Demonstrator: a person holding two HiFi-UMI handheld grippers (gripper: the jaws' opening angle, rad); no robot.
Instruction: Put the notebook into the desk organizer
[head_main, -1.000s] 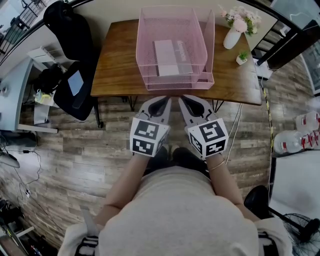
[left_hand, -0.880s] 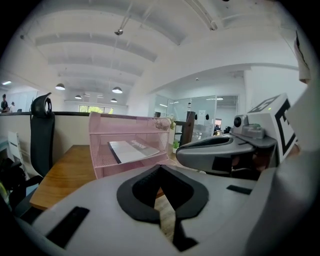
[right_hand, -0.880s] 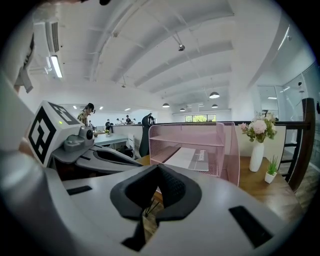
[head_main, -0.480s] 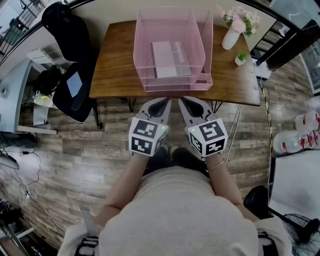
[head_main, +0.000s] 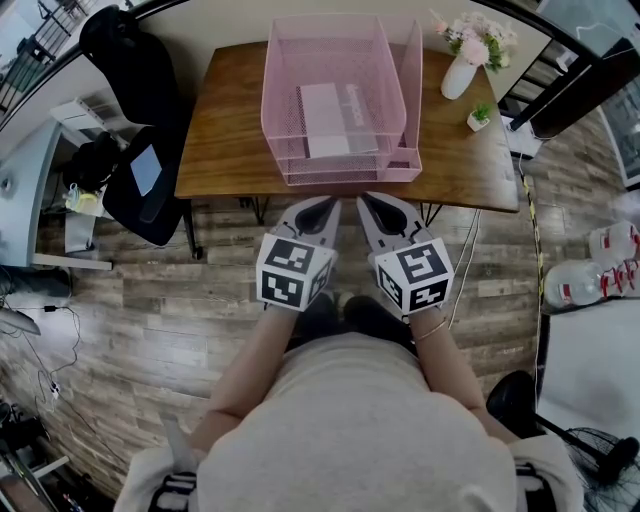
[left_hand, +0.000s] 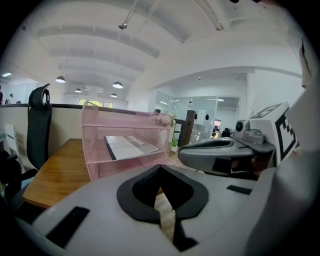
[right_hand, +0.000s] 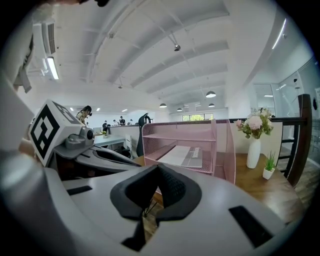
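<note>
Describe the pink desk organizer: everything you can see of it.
The desk organizer is pink wire mesh, with stacked open-fronted shelves and a narrow upright slot at the right in the head view. It stands upright on the wooden table, its open front toward the person. A grey-and-white notebook lies flat on one shelf.

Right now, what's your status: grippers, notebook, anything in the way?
Left gripper and right gripper shut, empty, short of the table. Notebook lies inside pink desk organizer. Nothing blocking.
</note>
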